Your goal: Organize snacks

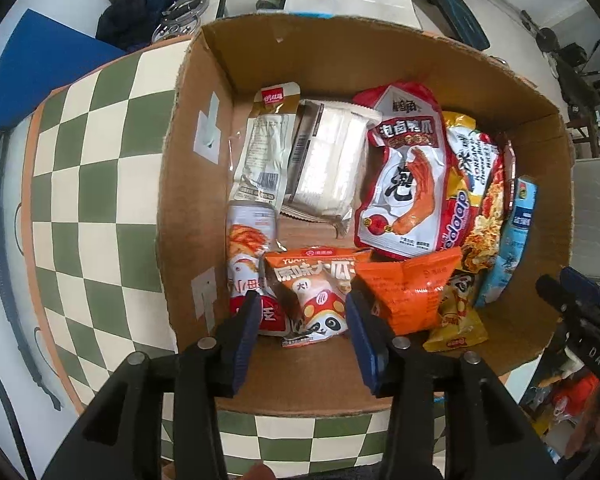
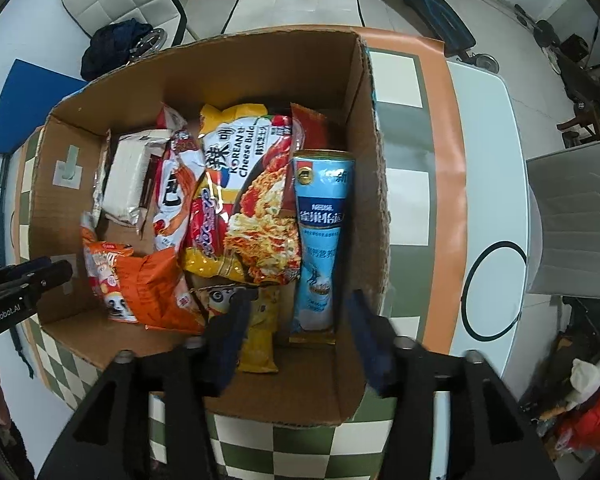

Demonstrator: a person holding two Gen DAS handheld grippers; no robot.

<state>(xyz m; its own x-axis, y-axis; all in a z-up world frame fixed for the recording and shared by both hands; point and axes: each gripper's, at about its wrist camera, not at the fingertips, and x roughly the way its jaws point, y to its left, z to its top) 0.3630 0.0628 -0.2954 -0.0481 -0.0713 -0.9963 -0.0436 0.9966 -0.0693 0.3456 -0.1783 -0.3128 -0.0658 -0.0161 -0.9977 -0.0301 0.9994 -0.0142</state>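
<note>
Both over the cardboard box [image 1: 204, 152] on the checkered cloth [image 1: 84, 184]. Snacks inside: noodle pack [image 2: 256, 200], blue packet [image 2: 320, 236] against the side wall, panda bag [image 1: 320, 296]. Left gripper [image 1: 302, 332] jaws apart, panda bag between, grip unclear. Right gripper [image 2: 296, 332] jaws apart, empty.

Green-and-cream checked tablecloth [image 1: 100, 184]

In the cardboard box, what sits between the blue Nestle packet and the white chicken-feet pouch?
The Korean Cheese noodle pack and a red-and-yellow packet lie between the blue Nestle packet and white pouch, clearest in the right wrist view.
</note>
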